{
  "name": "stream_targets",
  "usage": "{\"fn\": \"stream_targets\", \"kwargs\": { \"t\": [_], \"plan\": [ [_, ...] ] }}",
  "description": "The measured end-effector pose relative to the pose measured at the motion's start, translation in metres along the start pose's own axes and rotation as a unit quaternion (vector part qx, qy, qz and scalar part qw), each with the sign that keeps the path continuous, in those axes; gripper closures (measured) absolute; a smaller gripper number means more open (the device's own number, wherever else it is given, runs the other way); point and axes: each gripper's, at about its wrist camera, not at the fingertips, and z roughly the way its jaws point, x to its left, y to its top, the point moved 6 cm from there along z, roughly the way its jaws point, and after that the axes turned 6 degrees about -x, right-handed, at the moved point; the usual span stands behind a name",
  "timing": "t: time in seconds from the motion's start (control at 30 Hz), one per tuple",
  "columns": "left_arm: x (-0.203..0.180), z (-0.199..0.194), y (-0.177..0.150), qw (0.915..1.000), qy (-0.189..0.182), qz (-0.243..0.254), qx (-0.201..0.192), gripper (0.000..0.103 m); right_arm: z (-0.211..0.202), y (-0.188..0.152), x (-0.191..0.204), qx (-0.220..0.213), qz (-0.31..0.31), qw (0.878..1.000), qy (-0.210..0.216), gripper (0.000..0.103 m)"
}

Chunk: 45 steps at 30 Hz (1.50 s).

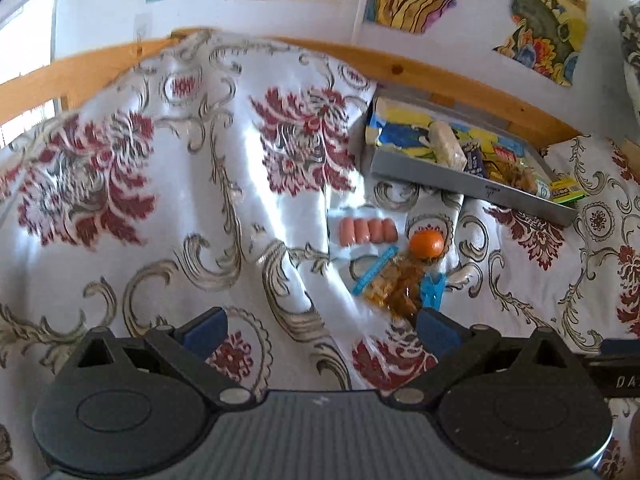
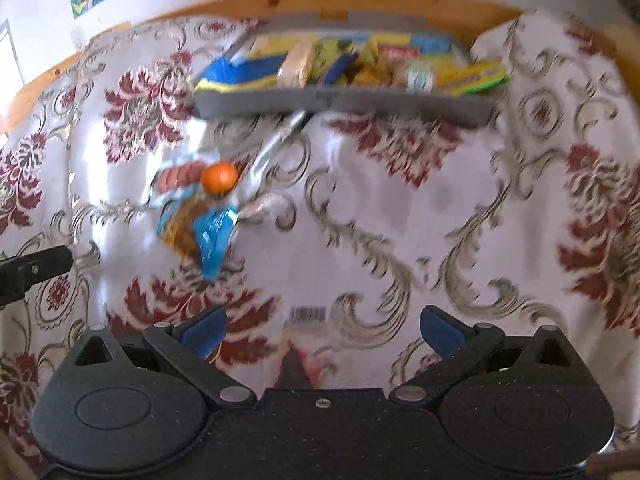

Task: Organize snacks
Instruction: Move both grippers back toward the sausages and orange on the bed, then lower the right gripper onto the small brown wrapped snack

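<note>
Left gripper (image 1: 320,330) and right gripper (image 2: 320,330): both spread wide, empty, above a floral bedspread (image 1: 120,200). Left to right on the cloth: pack of sausages (image 1: 367,230), tangerine (image 1: 426,245) touching a clear bag of brown snacks (image 1: 396,290). Farther right, against the wooden rail (image 1: 440,76), a grey tray (image 1: 472,186) filled with packaged snacks.

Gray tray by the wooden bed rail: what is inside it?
The gray tray holds packaged snacks: a blue-and-yellow bag, a pale wrapped block, and a green-yellow pack hanging over its end. Anything beneath them is covered.
</note>
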Motion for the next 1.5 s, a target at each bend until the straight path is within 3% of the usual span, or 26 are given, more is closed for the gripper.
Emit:
{"fn": "stream_targets", "kwargs": {
  "t": [0.13,0.43,0.7,1.03,1.5],
  "plan": [
    [0.002,0.003,-0.003,0.9999,-0.002,-0.010,0.012,0.001,0.008,-0.007,0.005,0.036,-0.008,0.999,0.015,0.001],
    [-0.002,0.008,-0.007,0.9997,0.001,0.002,0.024,0.001,0.033,-0.021,0.013,0.105,-0.015,0.994,0.040,0.019],
    [-0.008,0.018,-0.013,0.9994,-0.007,0.009,0.032,0.001,0.050,-0.022,0.007,0.098,-0.002,0.995,0.034,0.050],
    [-0.021,0.042,-0.011,0.9991,-0.031,0.029,0.008,0.001,0.055,-0.013,0.008,0.076,-0.011,0.996,0.039,0.052],
    [-0.020,0.052,-0.017,0.9985,-0.046,0.021,0.020,0.001,0.073,0.003,0.014,0.081,-0.076,0.991,0.071,0.054]
  ]
}}
